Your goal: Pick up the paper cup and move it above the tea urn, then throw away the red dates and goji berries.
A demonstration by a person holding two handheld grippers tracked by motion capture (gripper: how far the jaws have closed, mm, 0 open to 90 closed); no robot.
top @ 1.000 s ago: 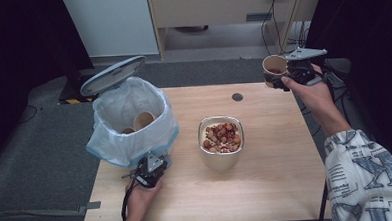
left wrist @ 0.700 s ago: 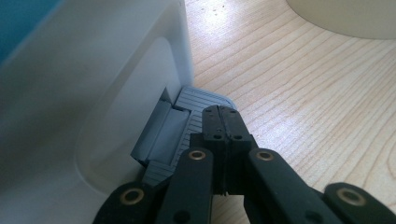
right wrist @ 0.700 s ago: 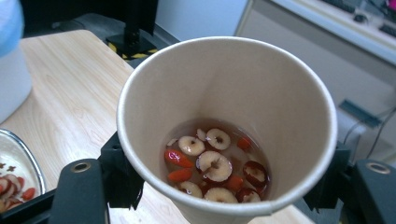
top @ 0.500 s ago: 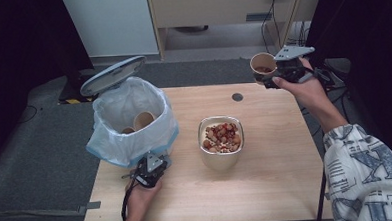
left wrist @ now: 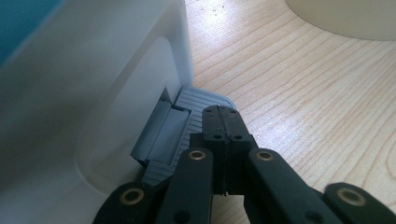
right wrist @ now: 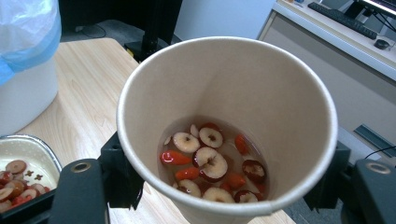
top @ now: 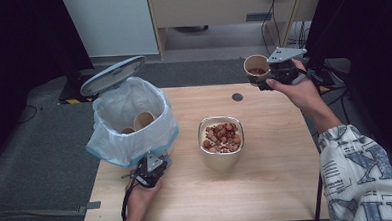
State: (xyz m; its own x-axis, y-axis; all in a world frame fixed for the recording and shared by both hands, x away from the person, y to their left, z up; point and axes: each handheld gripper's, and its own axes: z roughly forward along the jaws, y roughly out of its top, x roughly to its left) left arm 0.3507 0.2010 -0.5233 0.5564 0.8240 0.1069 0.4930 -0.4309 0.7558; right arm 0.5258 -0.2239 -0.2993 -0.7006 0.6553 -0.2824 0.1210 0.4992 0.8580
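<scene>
My right gripper (top: 262, 77) is shut on a brown paper cup (top: 256, 65) and holds it upright in the air over the table's far right edge. Inside the cup (right wrist: 224, 126) lie sliced red dates and small red berries in a little liquid. A metal bowl (top: 221, 160) with more of the same fruit stands mid-table. My left gripper (top: 156, 163) is shut, and its tips (left wrist: 223, 116) rest on the grey pedal (left wrist: 196, 100) of the white bin (top: 135, 138). The bin's lid (top: 113, 75) stands up, open.
The bin is lined with a white and blue bag and holds two used paper cups (top: 143, 120). A dark round hole (top: 237, 96) sits in the tabletop near the far edge. The bowl's rim (right wrist: 28, 142) shows at lower left in the right gripper view.
My right hand has carried the cup to the left, in over the table's far edge. The left gripper has stayed on the pedal and the lid has stayed up.
</scene>
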